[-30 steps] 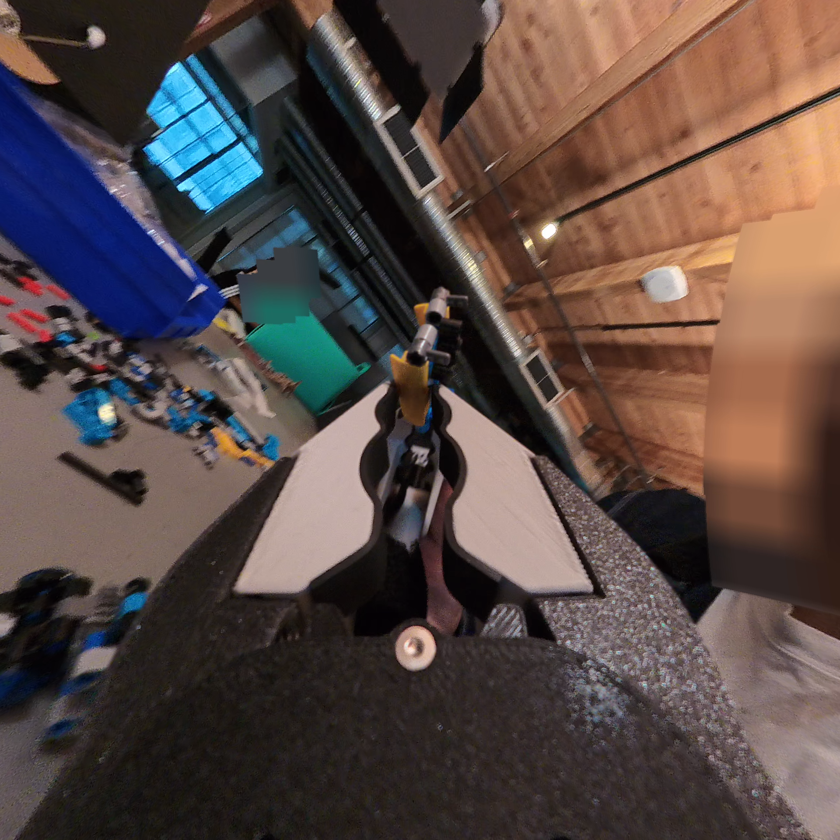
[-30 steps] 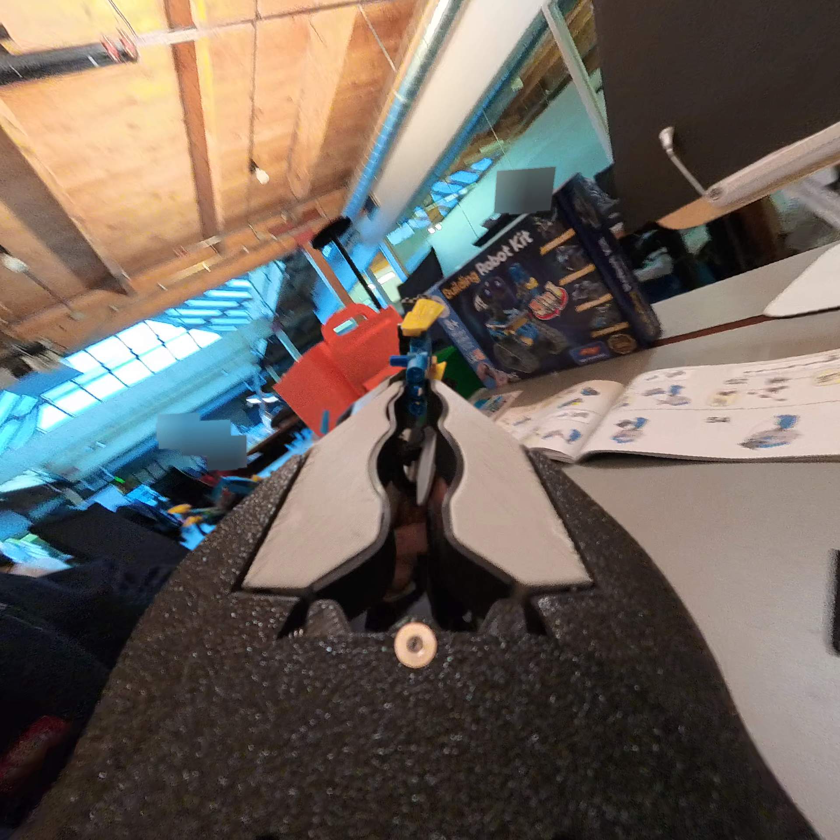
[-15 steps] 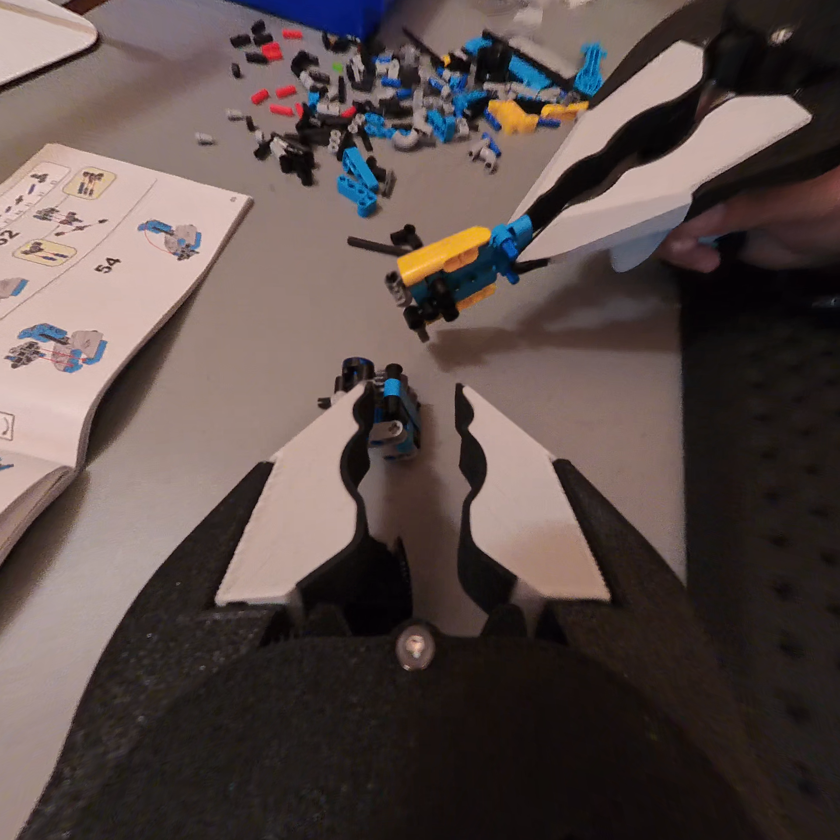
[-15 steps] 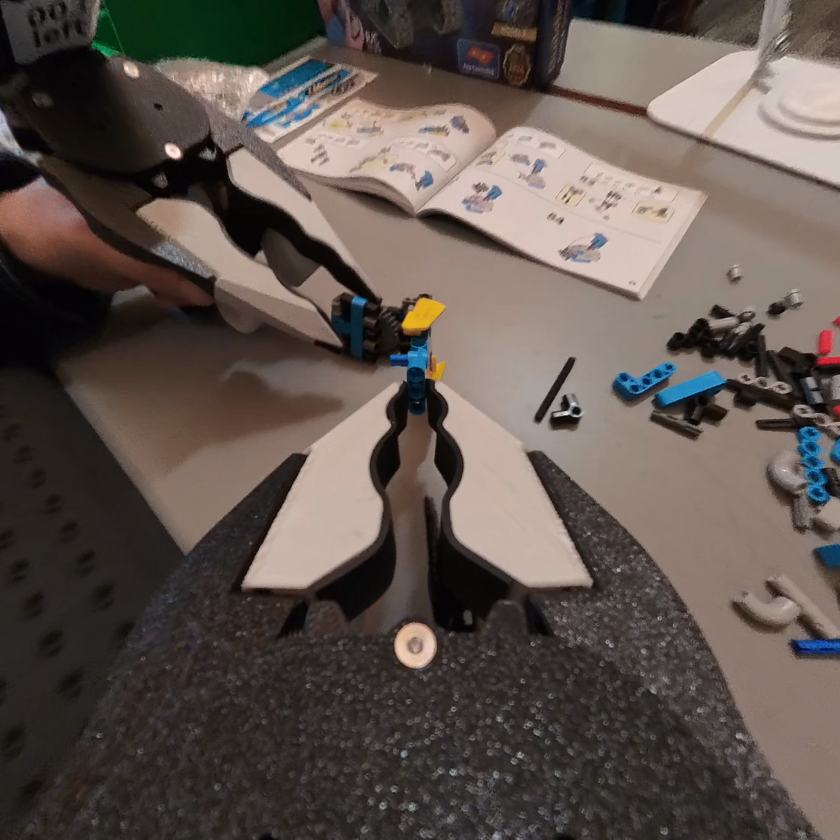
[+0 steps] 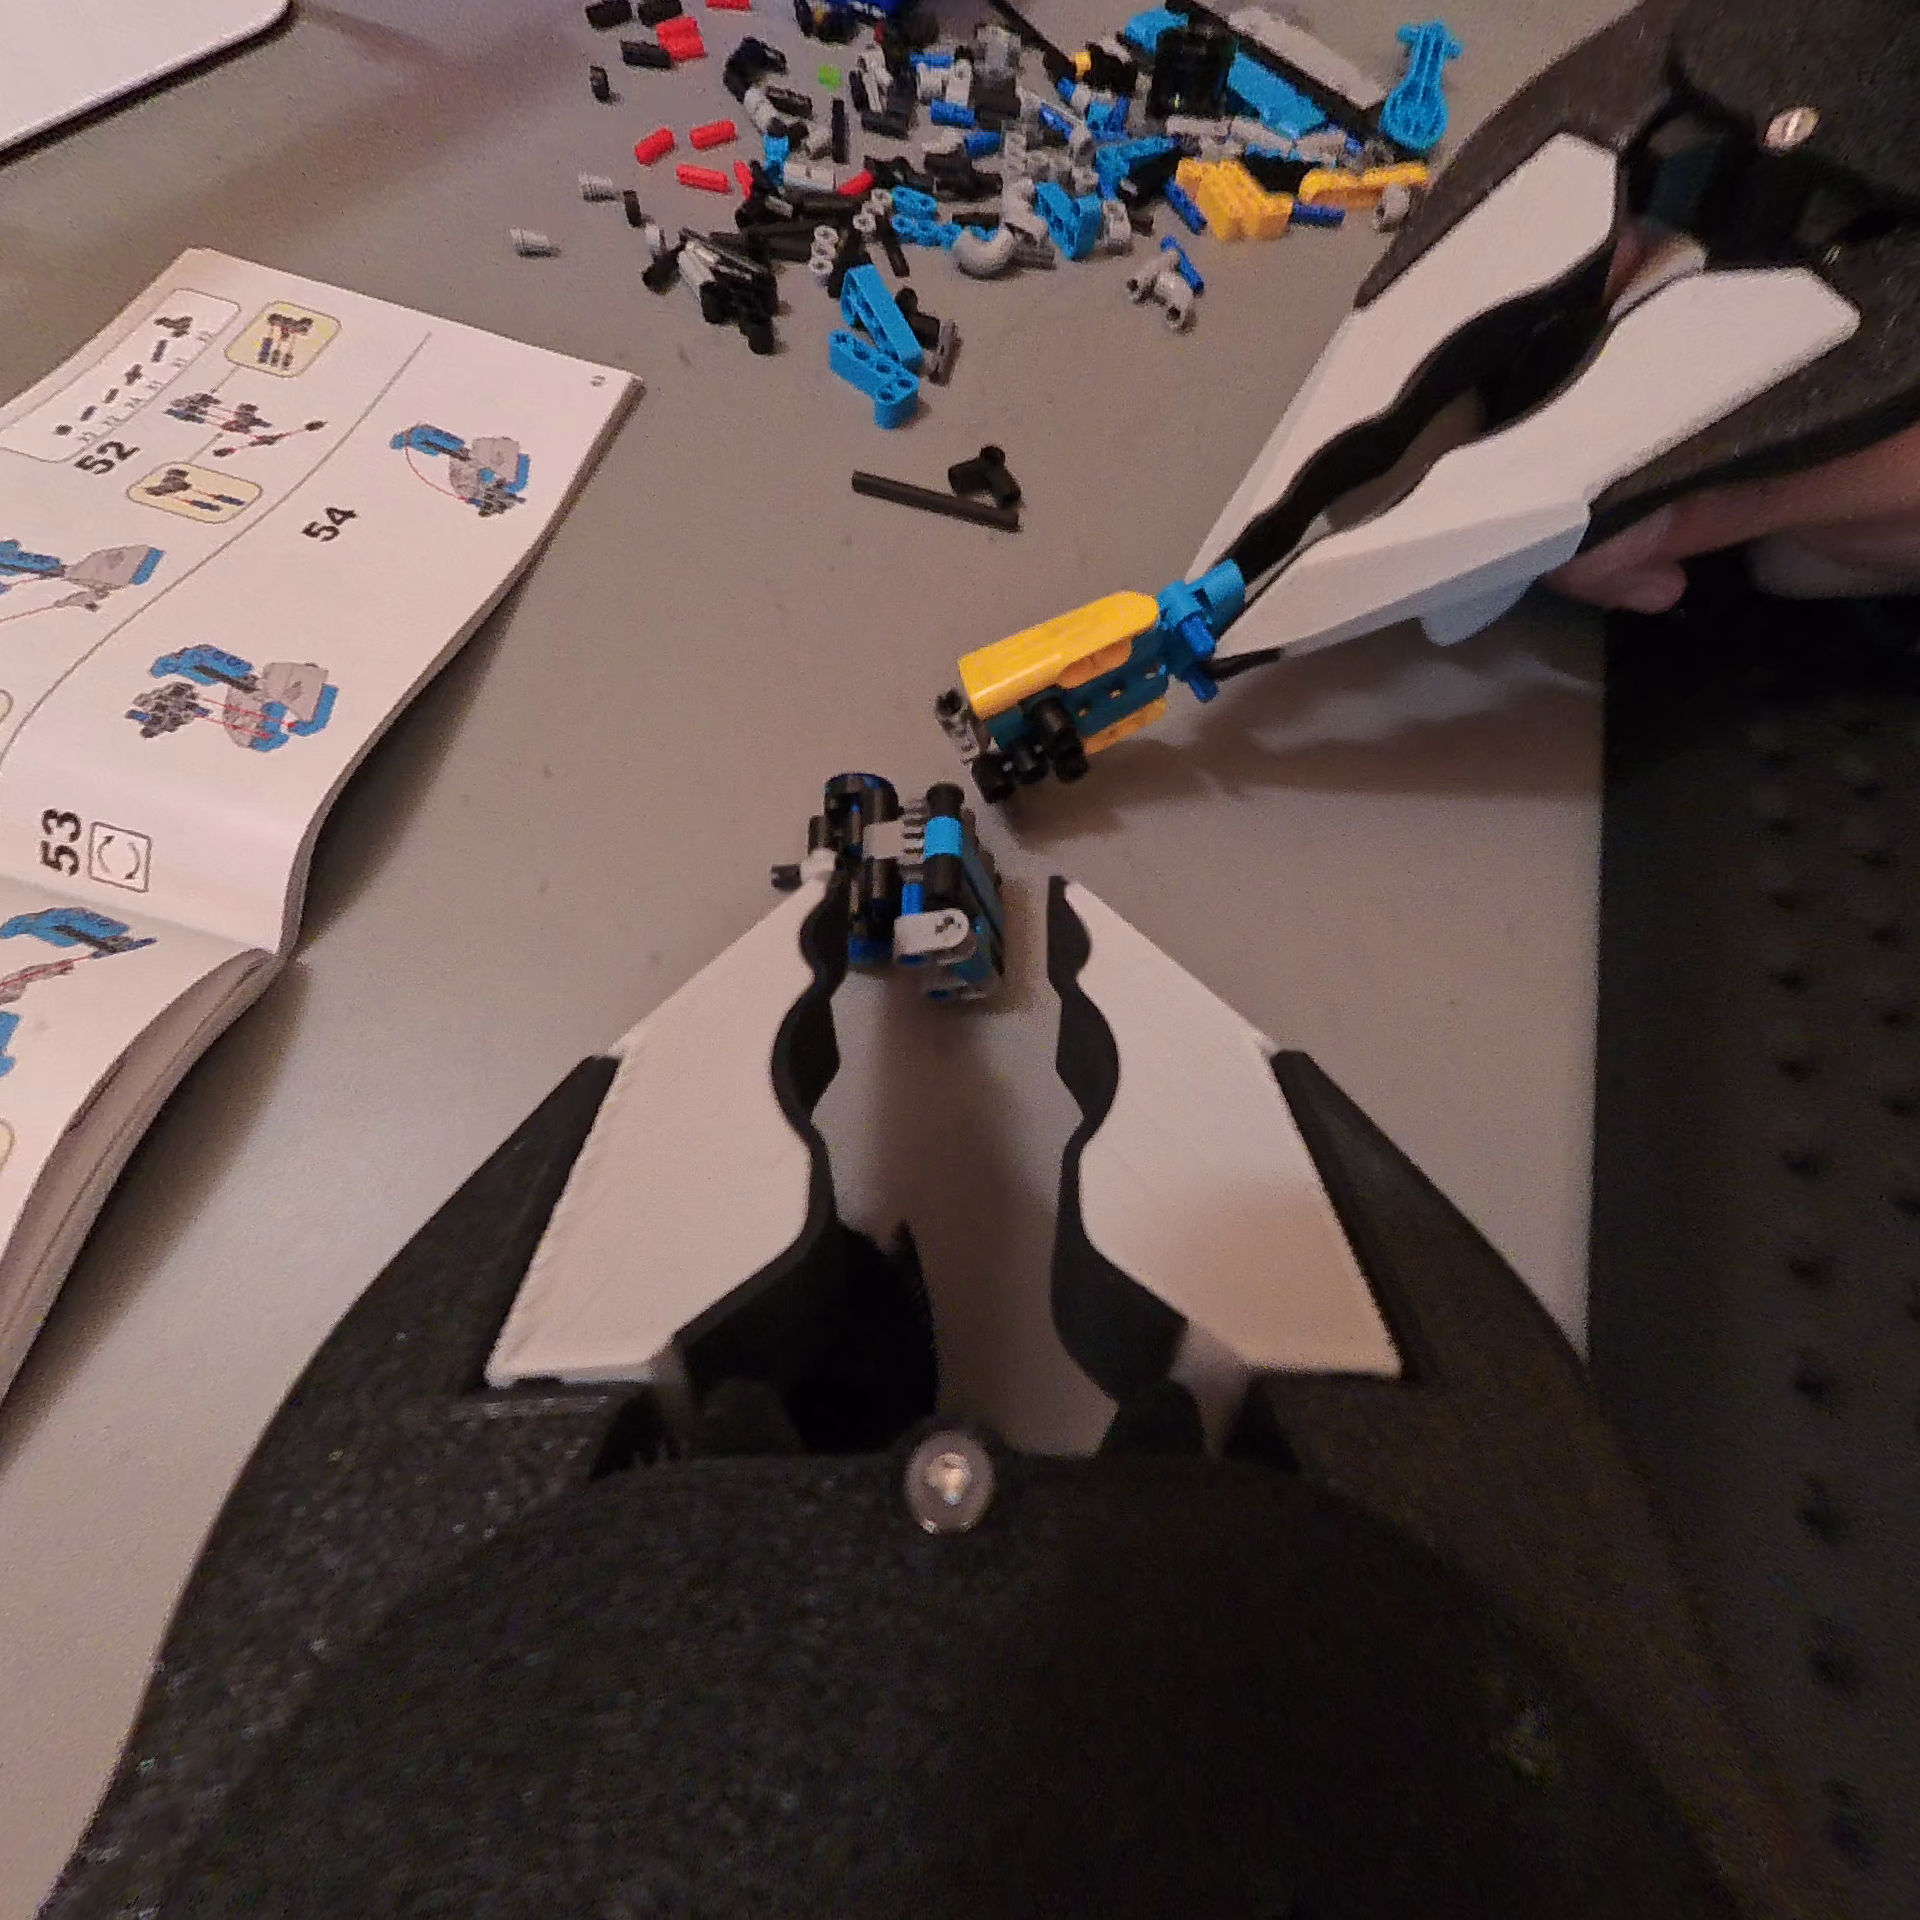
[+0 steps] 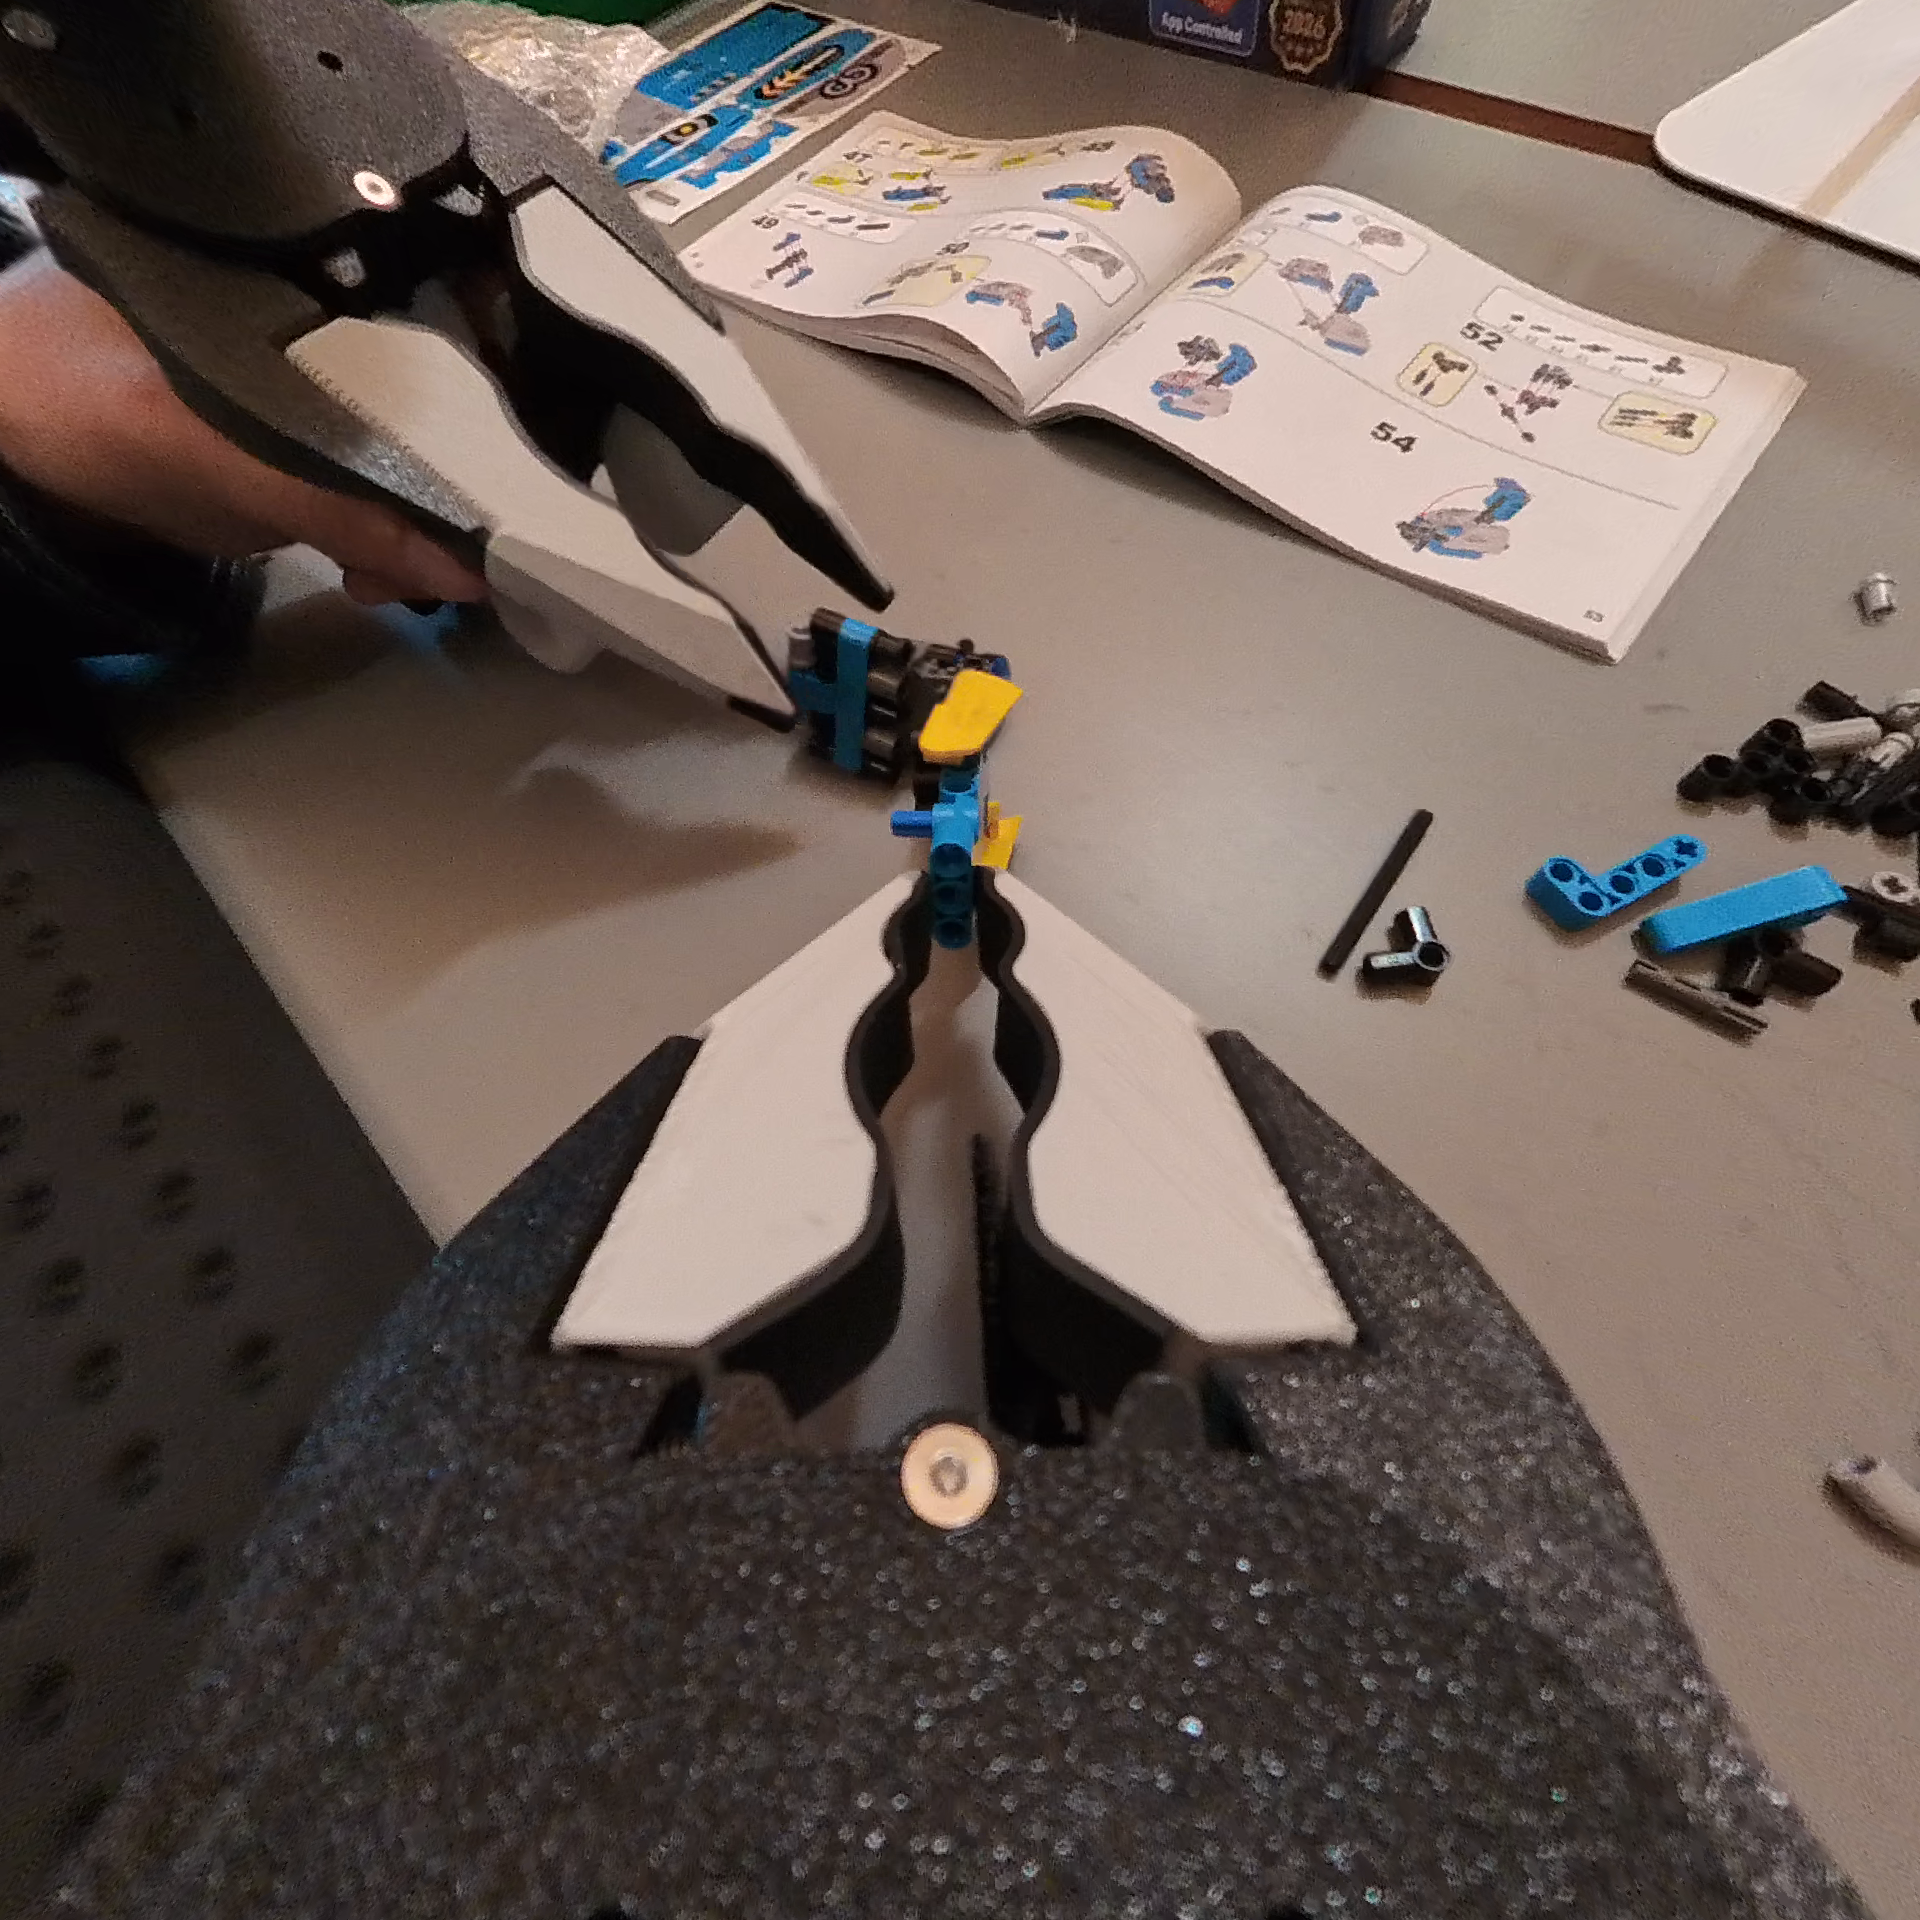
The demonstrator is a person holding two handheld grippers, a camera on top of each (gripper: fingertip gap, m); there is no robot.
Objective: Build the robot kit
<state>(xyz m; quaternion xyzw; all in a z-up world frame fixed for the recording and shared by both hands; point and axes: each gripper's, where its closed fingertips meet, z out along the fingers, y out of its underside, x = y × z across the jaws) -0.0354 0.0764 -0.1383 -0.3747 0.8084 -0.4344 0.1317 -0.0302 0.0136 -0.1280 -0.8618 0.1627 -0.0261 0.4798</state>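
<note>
The grey worktop (image 5: 644, 665) carries an open instruction booklet (image 5: 197, 644), and beyond the booklet lies a loose heap of bricks (image 5: 977, 177) in black, blue, red and yellow. A black axle (image 5: 930, 499) with a small black connector touching it lies apart from the heap, on the side nearer the hand-held grippers.

The left hand-held gripper (image 5: 935, 914) has its jaws spread wide. A small blue-and-black assembly (image 5: 914, 894) sits between the tips, touching the left finger (image 5: 717, 1091) and clear of the right one; whether it rests on the worktop I cannot tell.

The right hand-held gripper (image 6: 954, 899) is pinched together on the blue stem of a yellow-and-blue assembly (image 5: 1070, 675), which juts out past the tips, just beside the blue-and-black one. From the right wrist view, its yellow panel overlaps that piece; contact is unclear.
</note>
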